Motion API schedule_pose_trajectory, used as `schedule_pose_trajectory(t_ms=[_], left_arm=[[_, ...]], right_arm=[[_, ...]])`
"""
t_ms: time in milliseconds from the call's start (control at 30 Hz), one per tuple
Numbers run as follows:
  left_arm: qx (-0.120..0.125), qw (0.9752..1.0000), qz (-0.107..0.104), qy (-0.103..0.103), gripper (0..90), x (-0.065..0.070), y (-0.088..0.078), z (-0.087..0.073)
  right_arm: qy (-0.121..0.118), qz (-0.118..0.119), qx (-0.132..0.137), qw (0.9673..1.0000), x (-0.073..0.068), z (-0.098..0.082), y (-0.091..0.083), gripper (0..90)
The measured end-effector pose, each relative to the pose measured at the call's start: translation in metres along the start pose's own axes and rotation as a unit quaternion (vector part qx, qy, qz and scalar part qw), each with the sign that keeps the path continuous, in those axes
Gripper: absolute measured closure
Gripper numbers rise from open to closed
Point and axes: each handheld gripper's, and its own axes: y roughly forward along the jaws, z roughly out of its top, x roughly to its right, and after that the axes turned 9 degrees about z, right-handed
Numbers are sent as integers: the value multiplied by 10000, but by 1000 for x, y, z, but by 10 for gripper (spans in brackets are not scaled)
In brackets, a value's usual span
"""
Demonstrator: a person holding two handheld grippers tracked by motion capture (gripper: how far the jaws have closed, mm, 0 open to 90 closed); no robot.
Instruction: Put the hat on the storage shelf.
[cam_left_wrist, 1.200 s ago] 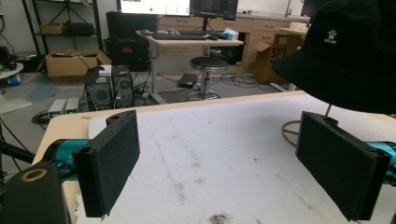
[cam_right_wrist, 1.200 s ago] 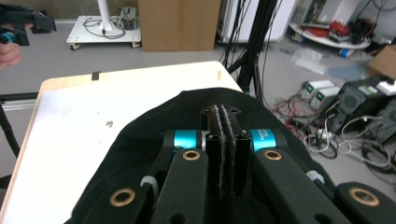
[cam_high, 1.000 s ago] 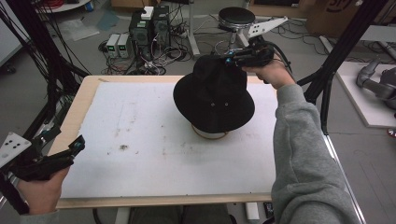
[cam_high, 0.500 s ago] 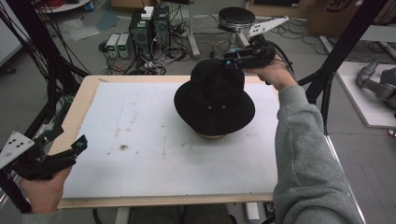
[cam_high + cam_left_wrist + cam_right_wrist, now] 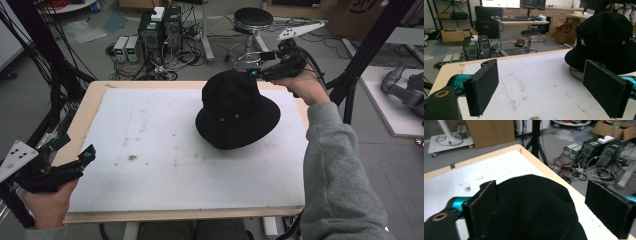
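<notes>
Partly hidden: table (image 5: 150,125) under hat (image 5: 235,112).

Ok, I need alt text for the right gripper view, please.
A black fabric bucket hat sits between the right gripper's two open black jaws. Beyond it lie the white-topped wooden table and, on the floor, black computer towers amid tangled cables.

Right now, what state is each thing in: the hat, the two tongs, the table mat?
black hat: crown up, tilted, sitting on the mat, ungrasped.
right tongs: open, jaws wide apart at the hat's crown, not closed on it.
left tongs: open, holding nothing, at the table's near left edge.
white mat: flat, speckled with dirt.
</notes>
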Motion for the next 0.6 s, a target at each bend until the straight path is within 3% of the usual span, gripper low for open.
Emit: schedule_pose_trajectory(t_ms=[133, 200, 300, 600], left_arm=[[14, 10000, -26, 0, 141, 2, 1, 1], [3, 10000, -49, 6, 141, 3, 2, 1], [-3, 10000, -73, 24, 141, 5, 3, 1], [-5, 9999, -99, 27, 141, 7, 10, 3]], right_arm=[[141, -571, -143, 9982, -6, -6, -14, 102], [191, -803, 4, 9966, -11, -9, -25, 102], [125, -840, 277, 9960, -16, -18, -38, 102], [436, -1412, 465, 9879, -24, -58, -58, 102]])
